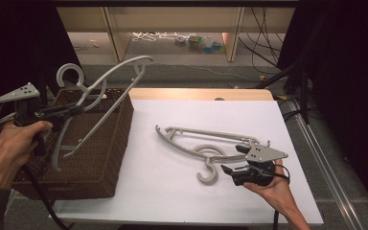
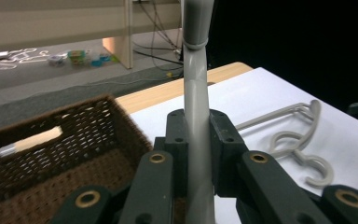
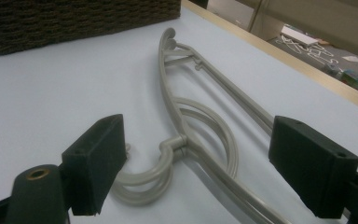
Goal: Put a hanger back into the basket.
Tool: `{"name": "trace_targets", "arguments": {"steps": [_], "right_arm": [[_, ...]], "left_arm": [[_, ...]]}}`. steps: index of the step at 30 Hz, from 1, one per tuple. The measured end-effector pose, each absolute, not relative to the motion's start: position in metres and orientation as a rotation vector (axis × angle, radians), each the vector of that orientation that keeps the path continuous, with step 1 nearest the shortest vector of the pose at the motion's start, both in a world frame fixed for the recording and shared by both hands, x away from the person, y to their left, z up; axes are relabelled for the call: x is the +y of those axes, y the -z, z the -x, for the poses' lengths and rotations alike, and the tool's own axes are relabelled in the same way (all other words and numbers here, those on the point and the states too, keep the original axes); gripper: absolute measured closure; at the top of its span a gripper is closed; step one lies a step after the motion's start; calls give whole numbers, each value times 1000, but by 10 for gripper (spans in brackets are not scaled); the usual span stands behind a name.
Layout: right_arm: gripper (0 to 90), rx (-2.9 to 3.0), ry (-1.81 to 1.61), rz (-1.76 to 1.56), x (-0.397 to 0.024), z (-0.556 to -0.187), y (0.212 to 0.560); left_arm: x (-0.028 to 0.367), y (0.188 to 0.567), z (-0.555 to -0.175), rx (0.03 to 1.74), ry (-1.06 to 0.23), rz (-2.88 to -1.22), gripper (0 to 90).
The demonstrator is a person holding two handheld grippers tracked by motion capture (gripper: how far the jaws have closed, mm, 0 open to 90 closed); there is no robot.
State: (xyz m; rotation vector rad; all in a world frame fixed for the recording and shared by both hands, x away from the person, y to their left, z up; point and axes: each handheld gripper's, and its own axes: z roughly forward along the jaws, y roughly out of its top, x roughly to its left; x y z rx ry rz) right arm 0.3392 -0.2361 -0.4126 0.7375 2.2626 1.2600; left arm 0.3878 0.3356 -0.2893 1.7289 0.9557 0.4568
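Grey plastic is clamped between the jaws of the left gripper (image 1: 76, 109): a hanger (image 1: 100, 91) is held in the air above the brown woven basket (image 1: 105, 143), its hook uppermost and its long arm slanting up to the right in the high view; in the left gripper view the same hanger (image 2: 196, 116) is seen only as an upright bar pressed between the two black pads, while the inside of the basket (image 2: 51, 154) is laid open below, with a pale stick-like thing (image 2: 28, 141) lying in it that can barely be made out from above. Two more hangers (image 1: 206, 146) are left on the white table (image 1: 172, 191), lying together with their hooks towards the person; the right gripper (image 1: 231, 160) is held just beside their right end, its jaws spread wide and closed on nothing. From the right gripper view the pair of hangers (image 3: 191, 135) is shown close up, stacked one upon the other, the curled hooks between the parted pads and touched by neither; the side of the basket (image 3: 74, 18) is seen beyond, well apart from them.
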Motion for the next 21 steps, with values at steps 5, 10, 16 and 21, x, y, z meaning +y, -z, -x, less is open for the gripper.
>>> {"name": "trace_targets", "arguments": {"steps": [5, 10, 16, 21], "right_arm": [[187, 2248, -1276, -727, -236, -339, 412], [183, 2254, -1277, -743, -237, -339, 412], [184, 2260, -1274, -734, -236, -340, 413], [185, 2251, -1277, -735, -235, -340, 414]], "left_arm": [[351, 302, -393, 1004, -458, -1729, 795], [365, 314, -393, 1025, -458, -1745, 795], [379, 324, -391, 1049, -478, -1765, 795], [385, 334, -390, 1073, -492, -1793, 795]]}}
